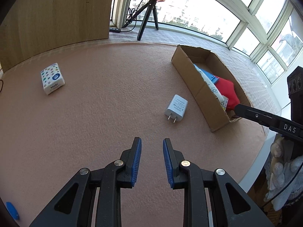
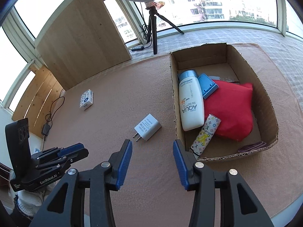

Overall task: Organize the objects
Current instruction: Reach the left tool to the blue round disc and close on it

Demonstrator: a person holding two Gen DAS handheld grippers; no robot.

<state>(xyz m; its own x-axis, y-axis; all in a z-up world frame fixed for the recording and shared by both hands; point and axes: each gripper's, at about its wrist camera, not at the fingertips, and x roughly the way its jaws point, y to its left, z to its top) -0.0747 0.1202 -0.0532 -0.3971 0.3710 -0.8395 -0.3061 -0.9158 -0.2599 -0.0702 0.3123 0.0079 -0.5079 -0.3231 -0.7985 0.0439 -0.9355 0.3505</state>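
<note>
A white plug adapter [image 1: 176, 108] [image 2: 148, 127] lies on the pink mat beside a cardboard box [image 1: 191, 79] [image 2: 265, 94]. The box holds a white sunscreen bottle [image 2: 190, 102], a blue plastic piece [image 2: 207, 86], a red pouch [image 2: 231, 111], a patterned packet [image 2: 205, 136] and a purple hair tie [image 2: 252, 146]. A small tissue pack [image 1: 52, 78] [image 2: 86, 99] rests far left on the mat. My left gripper [image 1: 152, 141] hovers open, short of the adapter. My right gripper [image 2: 152, 144] is open, just behind the adapter and the box's near corner. Both hold nothing.
A wooden panel [image 2: 83, 37] stands at the mat's far left. A black tripod [image 2: 153, 26] with a ring light and cables stands on the window ledge behind. A small blue object [image 1: 12, 210] lies at the mat's near left. A gloved hand [image 1: 284, 172] holds the right gripper.
</note>
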